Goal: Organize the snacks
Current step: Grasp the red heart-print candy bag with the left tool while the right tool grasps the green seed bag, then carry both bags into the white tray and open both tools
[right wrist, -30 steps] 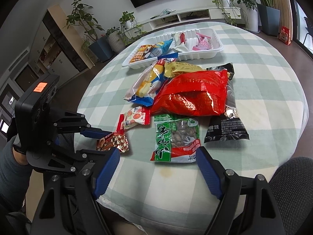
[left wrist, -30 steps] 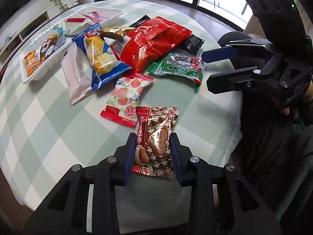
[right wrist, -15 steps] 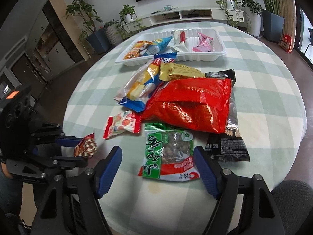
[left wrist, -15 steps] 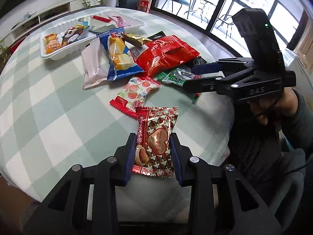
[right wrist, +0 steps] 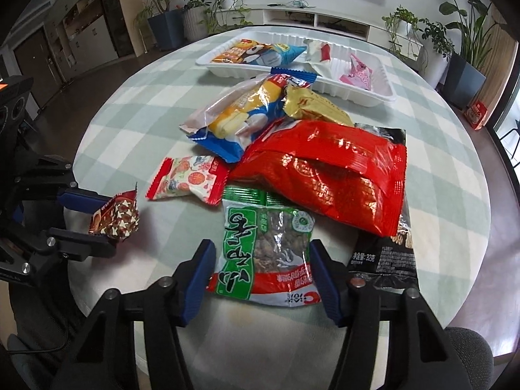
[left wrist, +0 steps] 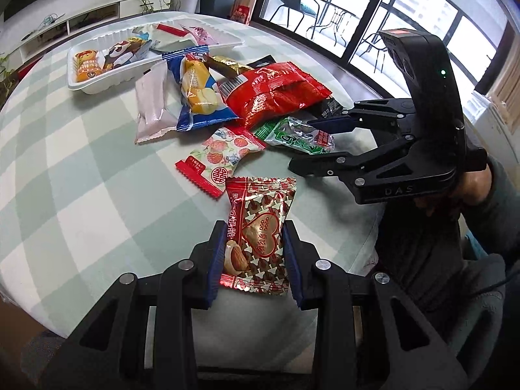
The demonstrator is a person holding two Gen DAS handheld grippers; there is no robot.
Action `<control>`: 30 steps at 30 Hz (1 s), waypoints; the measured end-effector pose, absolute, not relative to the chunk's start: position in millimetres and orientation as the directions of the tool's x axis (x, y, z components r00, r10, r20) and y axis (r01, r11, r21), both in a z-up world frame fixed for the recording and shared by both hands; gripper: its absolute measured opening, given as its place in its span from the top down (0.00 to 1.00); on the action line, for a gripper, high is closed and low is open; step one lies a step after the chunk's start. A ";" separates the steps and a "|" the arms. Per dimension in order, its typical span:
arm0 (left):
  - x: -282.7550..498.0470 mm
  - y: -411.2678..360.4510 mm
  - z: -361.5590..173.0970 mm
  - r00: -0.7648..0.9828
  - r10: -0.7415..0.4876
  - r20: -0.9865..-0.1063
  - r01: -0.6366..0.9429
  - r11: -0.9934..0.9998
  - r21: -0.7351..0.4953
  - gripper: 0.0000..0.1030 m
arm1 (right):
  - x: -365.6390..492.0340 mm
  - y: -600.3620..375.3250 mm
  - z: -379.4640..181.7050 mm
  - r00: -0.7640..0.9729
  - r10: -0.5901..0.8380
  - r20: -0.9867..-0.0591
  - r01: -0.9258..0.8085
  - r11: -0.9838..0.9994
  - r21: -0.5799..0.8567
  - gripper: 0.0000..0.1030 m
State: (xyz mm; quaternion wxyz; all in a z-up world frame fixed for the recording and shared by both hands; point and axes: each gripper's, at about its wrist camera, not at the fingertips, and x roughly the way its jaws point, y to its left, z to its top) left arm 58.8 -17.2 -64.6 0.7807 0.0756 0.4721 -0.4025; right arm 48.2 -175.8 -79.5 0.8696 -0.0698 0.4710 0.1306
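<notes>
My left gripper (left wrist: 255,227) is shut on a red-brown almond chocolate packet (left wrist: 260,237), held just above the near table edge; the right wrist view shows the same packet (right wrist: 115,217) in the left gripper (right wrist: 107,224). A green nut packet (right wrist: 263,247) lies flat on the checked cloth between the fingers of my right gripper (right wrist: 260,250), whose jaws are closing. A small gap still shows at its left pad. From the left wrist view, the right gripper (left wrist: 302,144) straddles the green packet (left wrist: 292,135). A white tray (left wrist: 78,84) holding a few snacks sits at the far side.
A big red bag (right wrist: 325,175) overlaps the green packet's far end, and a black packet (right wrist: 383,256) lies to its right. A floral packet (left wrist: 224,152), a blue bag (left wrist: 198,97), a pale pink packet (left wrist: 151,107) and a gold packet (right wrist: 312,107) lie mid-table. A person's hand (left wrist: 468,188) grips the right tool.
The right gripper has come down over the green packet and its jaws have narrowed around it. The left gripper has rolled a little while keeping hold of the chocolate packet.
</notes>
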 end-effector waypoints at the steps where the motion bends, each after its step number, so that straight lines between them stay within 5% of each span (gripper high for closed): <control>1: 59.2 -16.6 -64.6 0.231 -0.559 -0.797 0.699 0.665 -0.263 0.69 | 47.9 -176.1 -79.3 0.522 0.163 -0.837 -0.293 0.956 0.004 0.43; 19: 59.2 -9.6 -62.8 0.245 -0.582 -0.775 0.684 0.671 -0.287 0.69 | 43.8 -191.0 -69.3 0.509 0.249 -0.824 -0.237 0.961 0.144 0.72; 30: 58.7 -5.1 -58.9 0.257 -0.602 -0.756 0.672 0.673 -0.307 0.69 | 34.9 -194.9 -52.0 0.525 0.351 -0.775 -0.252 0.934 0.252 0.75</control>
